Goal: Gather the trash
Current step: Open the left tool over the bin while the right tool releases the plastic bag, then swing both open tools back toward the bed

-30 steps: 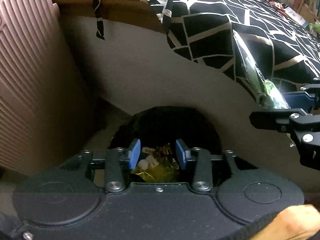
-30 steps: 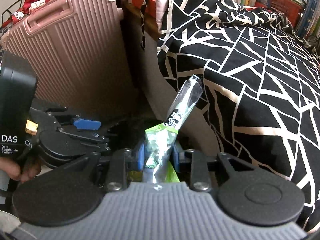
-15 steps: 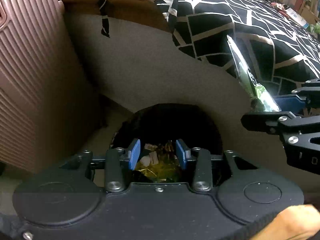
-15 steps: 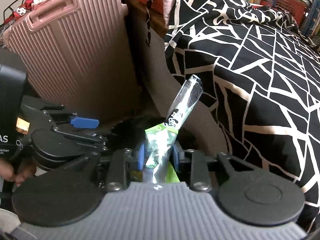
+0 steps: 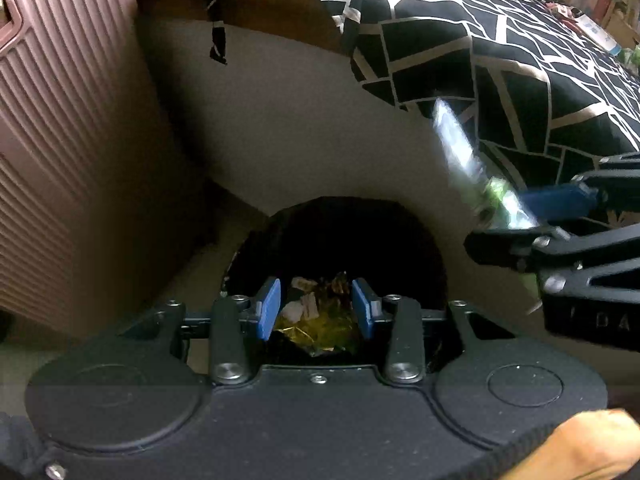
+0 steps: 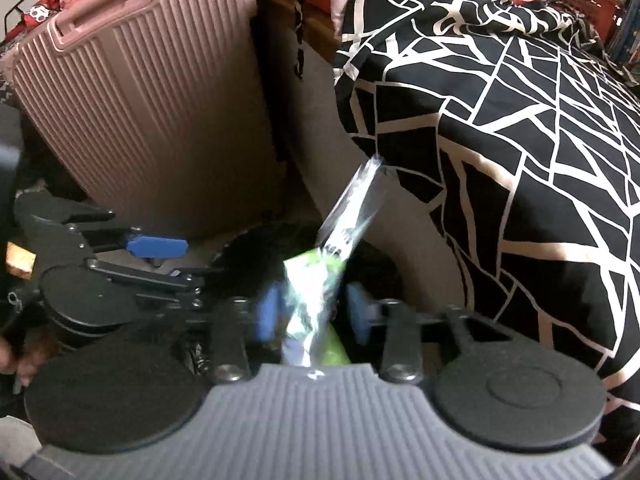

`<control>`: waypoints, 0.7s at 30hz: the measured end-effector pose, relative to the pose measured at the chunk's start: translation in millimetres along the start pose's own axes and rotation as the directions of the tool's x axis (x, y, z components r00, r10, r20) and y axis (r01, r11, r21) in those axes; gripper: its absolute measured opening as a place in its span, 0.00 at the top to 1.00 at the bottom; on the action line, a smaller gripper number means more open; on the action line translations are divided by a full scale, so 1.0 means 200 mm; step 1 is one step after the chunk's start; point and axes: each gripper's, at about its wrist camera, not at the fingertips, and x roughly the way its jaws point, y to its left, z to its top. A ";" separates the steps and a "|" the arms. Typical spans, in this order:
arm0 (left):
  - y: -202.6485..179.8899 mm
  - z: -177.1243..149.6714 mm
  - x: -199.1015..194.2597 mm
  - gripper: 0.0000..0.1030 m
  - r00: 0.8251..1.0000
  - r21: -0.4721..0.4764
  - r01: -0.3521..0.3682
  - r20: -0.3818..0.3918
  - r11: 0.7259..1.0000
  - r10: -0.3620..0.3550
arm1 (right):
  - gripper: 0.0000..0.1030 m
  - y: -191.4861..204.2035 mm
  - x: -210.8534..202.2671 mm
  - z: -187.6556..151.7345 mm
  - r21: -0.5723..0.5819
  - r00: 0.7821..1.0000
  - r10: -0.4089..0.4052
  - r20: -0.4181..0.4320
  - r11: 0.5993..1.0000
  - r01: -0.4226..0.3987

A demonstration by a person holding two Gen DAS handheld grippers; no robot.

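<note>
A black-lined trash bin (image 5: 340,236) stands on the floor below both grippers, with yellow foil and white scraps (image 5: 316,320) in it. My left gripper (image 5: 316,304) hangs over the bin, open, with nothing between its blue pads. My right gripper (image 6: 314,312) is over the bin's right side, and its jaws are opening. A long clear and green plastic wrapper (image 6: 344,220) stands blurred between them, free of both pads. In the left wrist view the wrapper (image 5: 460,148) slants up from the right gripper (image 5: 520,220).
A ribbed pink suitcase (image 6: 140,120) stands upright close on the left of the bin (image 6: 256,248). A bed with a black and white bedspread (image 6: 520,120) rises on the right, its grey side (image 5: 300,128) behind the bin. A person's hand (image 5: 592,440) holds the left gripper.
The right gripper's jaws have spread apart and let go of the wrapper, which now blurs as it slips. The left gripper has stayed over the bin.
</note>
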 end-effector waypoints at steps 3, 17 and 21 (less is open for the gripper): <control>0.00 0.00 -0.01 0.64 1.000 0.001 -0.005 0.001 1.000 0.005 | 0.26 0.00 0.00 0.00 -0.008 1.000 -0.021 0.004 1.000 0.021; -0.01 0.02 -0.07 0.63 1.000 0.009 -0.007 0.015 1.000 0.007 | 0.17 -0.02 -0.06 0.01 0.028 0.999 -0.036 0.026 0.999 0.035; -0.02 0.08 -0.17 0.57 0.999 0.022 0.005 0.043 1.000 -0.006 | 0.15 -0.05 -0.15 0.03 0.046 0.998 -0.031 0.058 0.999 0.028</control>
